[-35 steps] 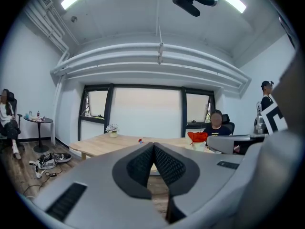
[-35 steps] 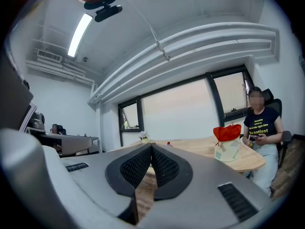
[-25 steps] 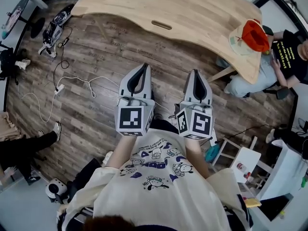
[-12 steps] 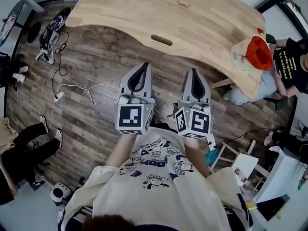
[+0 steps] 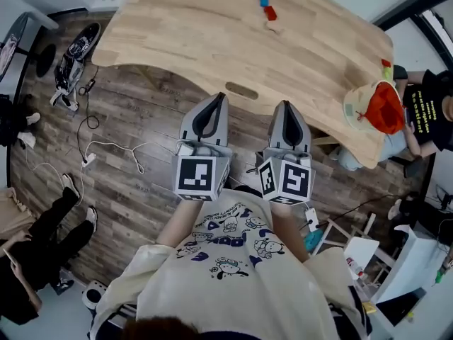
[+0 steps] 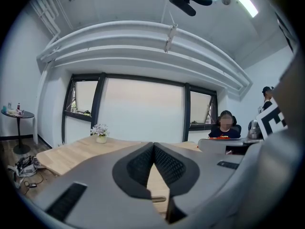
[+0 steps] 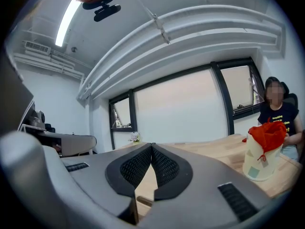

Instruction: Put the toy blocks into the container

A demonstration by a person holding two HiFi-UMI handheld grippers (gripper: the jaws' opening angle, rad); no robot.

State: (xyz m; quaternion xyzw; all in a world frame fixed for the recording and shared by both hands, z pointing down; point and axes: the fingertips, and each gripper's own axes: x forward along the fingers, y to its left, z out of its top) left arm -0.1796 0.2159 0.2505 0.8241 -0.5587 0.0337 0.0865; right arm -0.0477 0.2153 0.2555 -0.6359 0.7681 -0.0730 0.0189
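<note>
Three small toy blocks (image 5: 266, 6), red and blue, lie close together at the far side of the wooden table (image 5: 212, 34). The container (image 5: 375, 107), a cream bucket with a red lining, stands at the table's right end; it also shows in the right gripper view (image 7: 263, 152). My left gripper (image 5: 219, 98) and right gripper (image 5: 284, 105) are held side by side in front of me at the table's near edge, over the floor. Both are shut with nothing between the jaws, as the left gripper (image 6: 153, 145) and right gripper (image 7: 151, 146) views show.
A person (image 5: 428, 108) sits at the table's right end beside the container. Another person (image 5: 39, 243) sits low at the left. Cables (image 5: 106, 147) and gear (image 5: 74, 62) lie on the wooden floor. A small flower pot (image 6: 100, 133) stands on the table's far left.
Both grippers and I have moved towards the table together. The table now fills more of the head view and the blocks have come further into it. The jaws stay shut.
</note>
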